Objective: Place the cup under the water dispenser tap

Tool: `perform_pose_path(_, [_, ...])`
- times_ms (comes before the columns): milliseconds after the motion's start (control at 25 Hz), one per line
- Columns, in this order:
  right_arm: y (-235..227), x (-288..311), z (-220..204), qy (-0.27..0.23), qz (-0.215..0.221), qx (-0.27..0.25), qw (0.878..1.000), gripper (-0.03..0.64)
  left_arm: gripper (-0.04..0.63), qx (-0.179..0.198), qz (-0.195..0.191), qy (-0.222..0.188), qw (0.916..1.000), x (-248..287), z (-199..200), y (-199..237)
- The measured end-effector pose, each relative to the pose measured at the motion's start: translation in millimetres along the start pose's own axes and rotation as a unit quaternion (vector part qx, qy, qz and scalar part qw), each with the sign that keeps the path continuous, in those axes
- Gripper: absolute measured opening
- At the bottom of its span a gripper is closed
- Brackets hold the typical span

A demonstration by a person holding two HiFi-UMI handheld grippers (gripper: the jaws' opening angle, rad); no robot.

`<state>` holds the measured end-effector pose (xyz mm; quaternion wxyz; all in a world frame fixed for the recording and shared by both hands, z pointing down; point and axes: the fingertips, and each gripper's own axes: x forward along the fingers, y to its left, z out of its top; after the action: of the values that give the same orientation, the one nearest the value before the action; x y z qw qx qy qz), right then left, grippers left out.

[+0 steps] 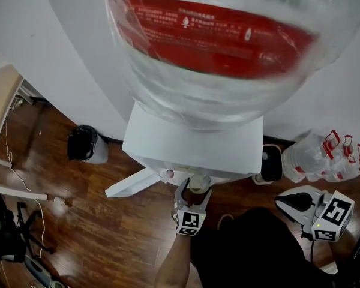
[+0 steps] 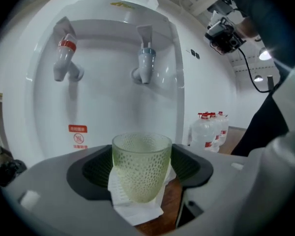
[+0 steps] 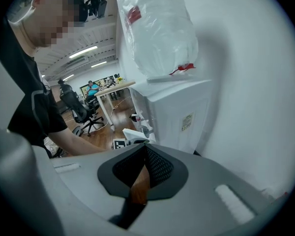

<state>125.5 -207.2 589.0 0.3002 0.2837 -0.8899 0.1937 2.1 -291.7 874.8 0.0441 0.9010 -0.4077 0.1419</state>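
Observation:
A pale green dimpled glass cup (image 2: 141,166) stands upright between the pads of my left gripper (image 2: 142,173), which is shut on it. The cup hangs in front of the white dispenser's recess (image 2: 103,107), below the blue tap (image 2: 146,64) and to the right of the red tap (image 2: 66,58). A white ridged piece (image 2: 132,208) shows just under the cup. From above, the left gripper (image 1: 192,198) holds the cup (image 1: 199,183) at the dispenser's front edge, under the big water bottle (image 1: 228,53). My right gripper (image 3: 145,154) is shut and empty, off to the right (image 1: 288,201).
Several water jugs with red caps (image 1: 324,158) stand right of the dispenser by the wall. A black bin (image 1: 84,143) sits to the left, with a table edge (image 1: 0,101) and cables beyond. A white board (image 1: 132,183) lies on the wooden floor. Office chairs (image 3: 81,114) stand behind.

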Motion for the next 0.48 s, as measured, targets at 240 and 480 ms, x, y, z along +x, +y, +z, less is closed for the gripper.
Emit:
perform_pose_path(240, [-4.6,-4.1,13.4,-0.01,0.004,-0.009,1.0,0.003,0.253,-0.042,-0.008,0.008,0.9991,4.4,-4.1,6.1])
perform_pose_path(480, [3.2,-10.6,24.9,-0.007,0.024,-0.024,0.999,0.065,0.258,-0.076,-0.015,0.033,0.9965,8.2,-16.0,-7.6])
